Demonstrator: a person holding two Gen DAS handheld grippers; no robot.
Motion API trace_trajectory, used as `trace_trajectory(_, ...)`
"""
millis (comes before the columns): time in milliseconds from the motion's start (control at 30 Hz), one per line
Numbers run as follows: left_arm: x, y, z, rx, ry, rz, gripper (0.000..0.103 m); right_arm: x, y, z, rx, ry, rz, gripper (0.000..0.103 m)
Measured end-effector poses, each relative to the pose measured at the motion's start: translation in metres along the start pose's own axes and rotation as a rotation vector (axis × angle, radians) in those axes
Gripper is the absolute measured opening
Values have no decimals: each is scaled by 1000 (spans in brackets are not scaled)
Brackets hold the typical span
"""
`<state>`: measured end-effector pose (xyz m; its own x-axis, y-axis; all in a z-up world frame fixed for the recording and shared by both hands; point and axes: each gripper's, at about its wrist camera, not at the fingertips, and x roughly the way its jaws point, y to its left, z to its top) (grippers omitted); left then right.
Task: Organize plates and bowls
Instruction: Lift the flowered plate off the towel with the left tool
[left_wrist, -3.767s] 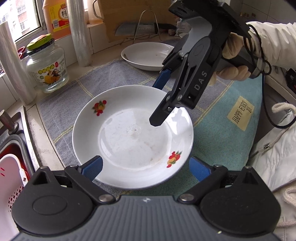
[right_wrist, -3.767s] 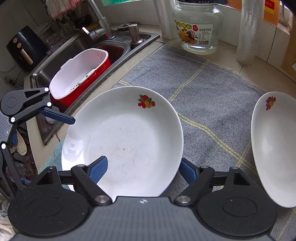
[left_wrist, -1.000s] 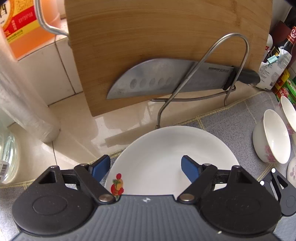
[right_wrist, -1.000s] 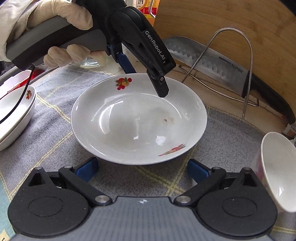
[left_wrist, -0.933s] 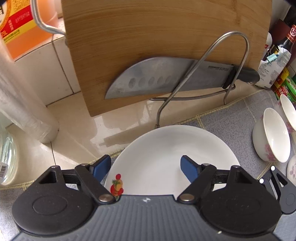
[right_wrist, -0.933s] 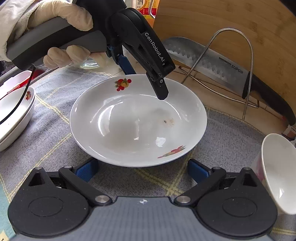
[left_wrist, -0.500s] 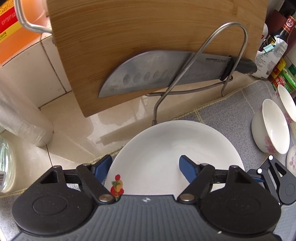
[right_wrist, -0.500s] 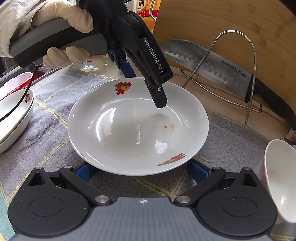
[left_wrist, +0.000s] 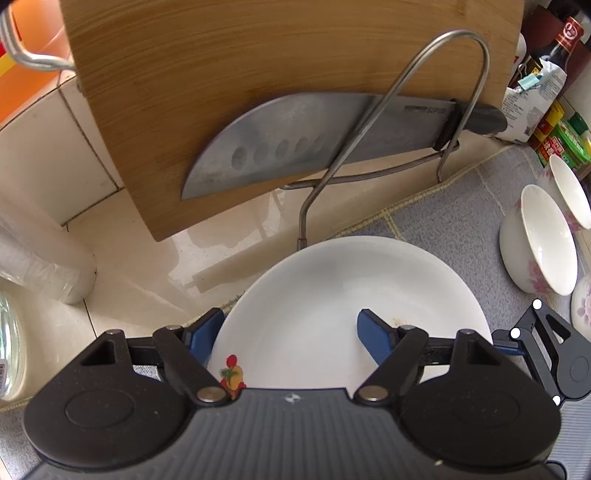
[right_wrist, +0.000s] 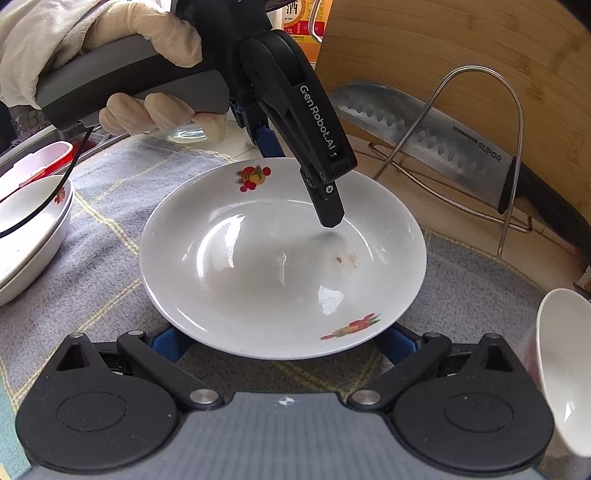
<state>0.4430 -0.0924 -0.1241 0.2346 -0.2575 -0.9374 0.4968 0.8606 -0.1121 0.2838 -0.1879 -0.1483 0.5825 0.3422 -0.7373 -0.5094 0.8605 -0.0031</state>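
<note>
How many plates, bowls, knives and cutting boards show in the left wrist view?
Plate: 1
Bowls: 3, the last cut off at the frame edge
Knife: 1
Cutting board: 1
Total: 6

At your 12 o'clock a wooden cutting board (left_wrist: 258, 92) leans against the cream tiled wall (left_wrist: 48, 155), with a cleaver (left_wrist: 314, 136) held in a wire rack (left_wrist: 399, 122) before it. The glossy beige counter (left_wrist: 155, 258) carries a grey checked cloth (left_wrist: 450, 218). Bottles and packets (left_wrist: 546, 96) crowd your 2 o'clock. Daylight glares off the counter.
</note>
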Motion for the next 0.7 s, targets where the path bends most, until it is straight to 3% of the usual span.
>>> trace_trajectory(300, -8, -6, -7, 31, 7, -16, 78, -3, 3, 2, -15, 21, -3, 103)
trace_trajectory(700, -6, 0, -10, 34, 24, -91, 78, -8, -2, -7, -20, 7, 25, 103)
